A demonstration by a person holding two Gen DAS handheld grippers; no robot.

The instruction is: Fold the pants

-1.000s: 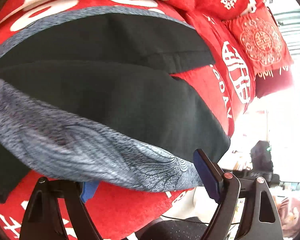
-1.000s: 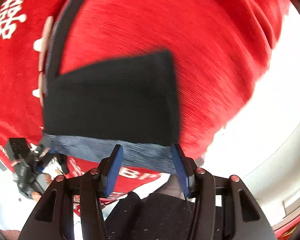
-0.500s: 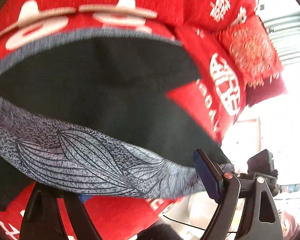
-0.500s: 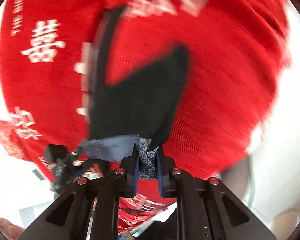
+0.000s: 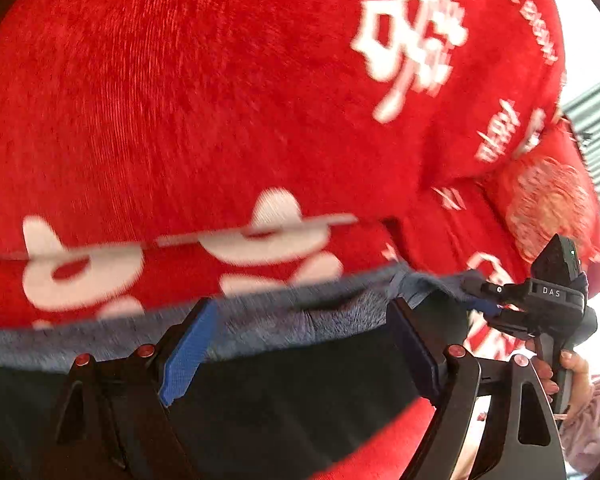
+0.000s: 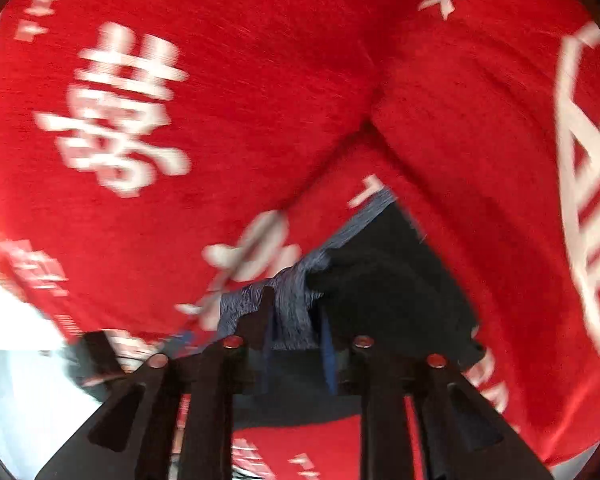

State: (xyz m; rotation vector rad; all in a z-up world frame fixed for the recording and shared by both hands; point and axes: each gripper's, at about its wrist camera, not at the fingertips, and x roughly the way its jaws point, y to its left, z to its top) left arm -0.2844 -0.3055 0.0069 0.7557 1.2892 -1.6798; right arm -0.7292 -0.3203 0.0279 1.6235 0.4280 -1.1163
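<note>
We see the black pants with a grey-blue heathered waistband (image 5: 300, 320) lying between our left gripper's (image 5: 300, 344) wide-open fingers, while our right gripper's (image 6: 296, 340) fingers have just been opening, band between them.

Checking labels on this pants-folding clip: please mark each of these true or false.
1. The pants are dark with a grey waistband. True.
2. The left gripper is clamped shut. False: its jaws stand wide apart, with the waistband between them.
3. The cover under the pants is plain blue. False: it is red with white characters.
4. The right gripper is clear of the pants. False: the waistband lies between its jaws, which have just been opening.
5. A hand holding the right gripper shows in the left wrist view. True.
</note>
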